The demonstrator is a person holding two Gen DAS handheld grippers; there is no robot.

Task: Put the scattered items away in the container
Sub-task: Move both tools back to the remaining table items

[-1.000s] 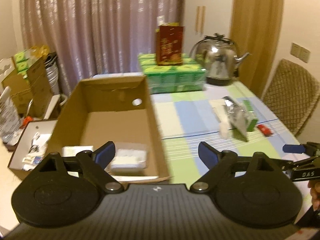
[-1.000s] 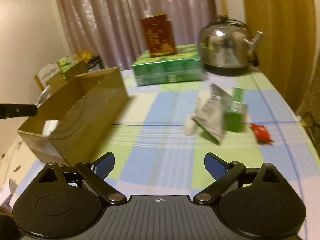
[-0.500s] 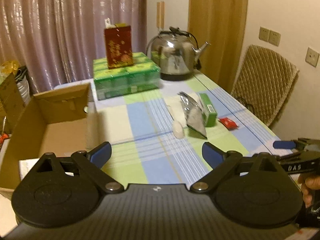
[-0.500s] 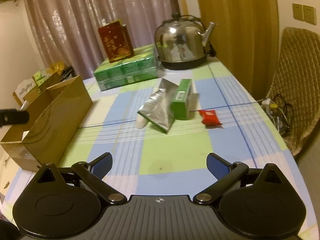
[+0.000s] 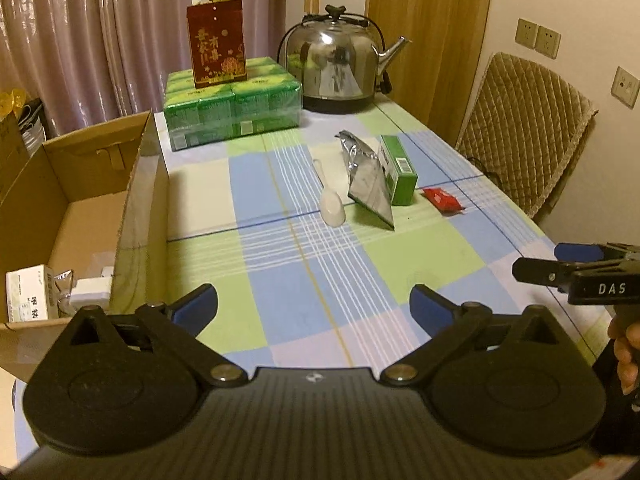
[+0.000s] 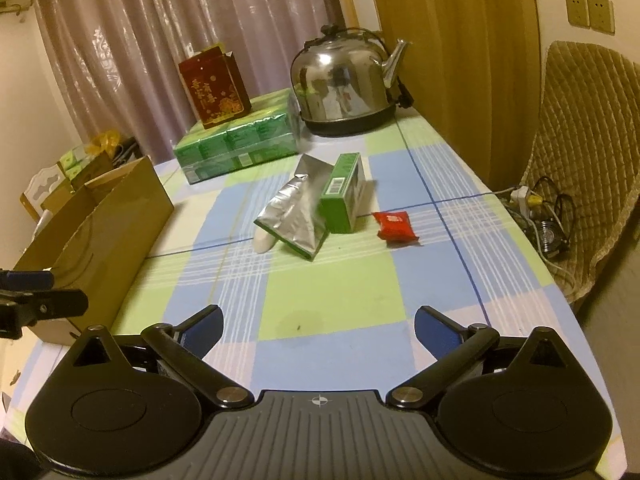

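My left claw [image 5: 314, 304] has just been opening and stands wide with nothing between its jaws; my right claw [image 6: 318, 326] is spread wide too, empty. The cardboard box [image 5: 86, 184] sits at the counter's [image 5: 352, 276] left edge, holding a white carton [image 5: 28, 296], a foil packet and a small white item. Mid-counter lie a white scoop [image 5: 330, 200], silver pouch [image 5: 366, 182], green box [image 5: 398, 170] and red packet [image 5: 444, 200].
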